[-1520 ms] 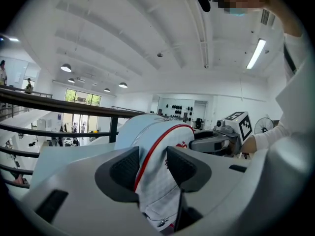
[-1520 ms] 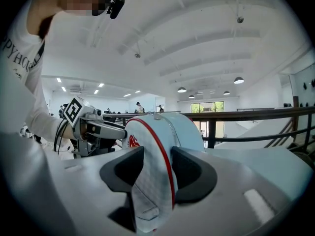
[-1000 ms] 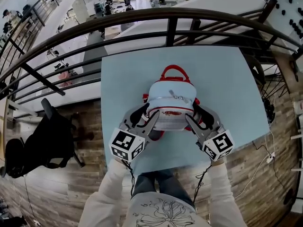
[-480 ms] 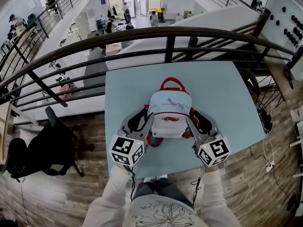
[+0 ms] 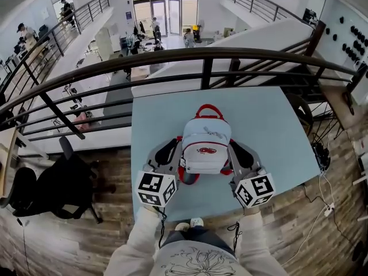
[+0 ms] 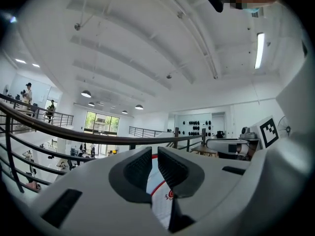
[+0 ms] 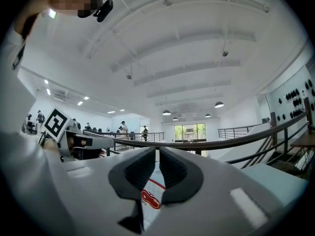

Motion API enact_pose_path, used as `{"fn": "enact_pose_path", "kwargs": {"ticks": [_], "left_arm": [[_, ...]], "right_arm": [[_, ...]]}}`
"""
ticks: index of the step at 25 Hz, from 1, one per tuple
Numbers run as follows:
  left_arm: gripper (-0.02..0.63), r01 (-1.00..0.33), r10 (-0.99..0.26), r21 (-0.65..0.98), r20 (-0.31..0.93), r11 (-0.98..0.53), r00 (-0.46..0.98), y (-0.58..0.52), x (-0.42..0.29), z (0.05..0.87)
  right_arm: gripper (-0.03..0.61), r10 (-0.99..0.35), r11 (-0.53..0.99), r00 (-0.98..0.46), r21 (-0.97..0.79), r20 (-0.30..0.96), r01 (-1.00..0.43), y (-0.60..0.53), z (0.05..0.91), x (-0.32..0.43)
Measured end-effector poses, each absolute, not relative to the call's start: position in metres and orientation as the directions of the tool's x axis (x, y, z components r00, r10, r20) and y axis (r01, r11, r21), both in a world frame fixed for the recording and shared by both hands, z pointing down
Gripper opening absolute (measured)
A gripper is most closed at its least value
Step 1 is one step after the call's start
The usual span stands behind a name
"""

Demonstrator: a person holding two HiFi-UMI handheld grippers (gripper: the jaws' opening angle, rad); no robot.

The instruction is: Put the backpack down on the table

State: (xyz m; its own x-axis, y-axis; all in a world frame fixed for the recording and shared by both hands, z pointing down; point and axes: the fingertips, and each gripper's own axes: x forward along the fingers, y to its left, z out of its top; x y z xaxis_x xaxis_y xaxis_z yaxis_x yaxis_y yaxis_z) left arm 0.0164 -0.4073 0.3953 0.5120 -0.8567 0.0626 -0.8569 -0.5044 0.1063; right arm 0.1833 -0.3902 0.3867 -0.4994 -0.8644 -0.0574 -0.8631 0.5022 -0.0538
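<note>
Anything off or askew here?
Nothing stands out. The backpack is upright and square over the table, with no visible damage. The left gripper and right gripper flank it evenly; their jaws have just closed on its sides.

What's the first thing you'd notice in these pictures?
The pale backpack with red trim is right in the middle, with the light blue table under it. The left gripper and right gripper pinch its sides; their jaws have just been closing on its fabric. A dark railing curves behind the table.
</note>
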Motion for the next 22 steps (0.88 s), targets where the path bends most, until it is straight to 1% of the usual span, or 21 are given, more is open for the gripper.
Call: {"fn": "enact_pose_path", "kwargs": {"ticks": [4, 9, 12, 15, 22], "left_arm": [[0.036, -0.87, -0.87, 0.11, 0.057, -0.481, 0.489, -0.404, 0.013, 0.391], [0.035, -0.873, -0.876, 0.12, 0.043, -0.472, 0.48, -0.4, 0.008, 0.385], [0.035, -0.873, -0.877, 0.122, 0.038, -0.472, 0.479, -0.401, 0.006, 0.382], [0.035, -0.874, -0.877, 0.118, 0.039, -0.472, 0.479, -0.403, 0.005, 0.38], [0.035, -0.87, -0.874, 0.117, 0.03, -0.479, 0.485, -0.405, 0.006, 0.378]], "right_arm": [[0.034, -0.877, 0.479, -0.474, -0.077, -0.072, -0.874, -0.388, 0.381, 0.19], [0.032, -0.894, 0.448, -0.444, -0.081, -0.06, -0.89, -0.388, 0.381, 0.194], [0.032, -0.898, 0.44, -0.436, -0.085, -0.059, -0.894, -0.389, 0.381, 0.196], [0.017, -0.898, 0.439, -0.435, -0.09, -0.068, -0.894, -0.391, 0.379, 0.195], [0.017, -0.904, 0.427, -0.422, -0.086, -0.072, -0.9, -0.393, 0.376, 0.197]]}}
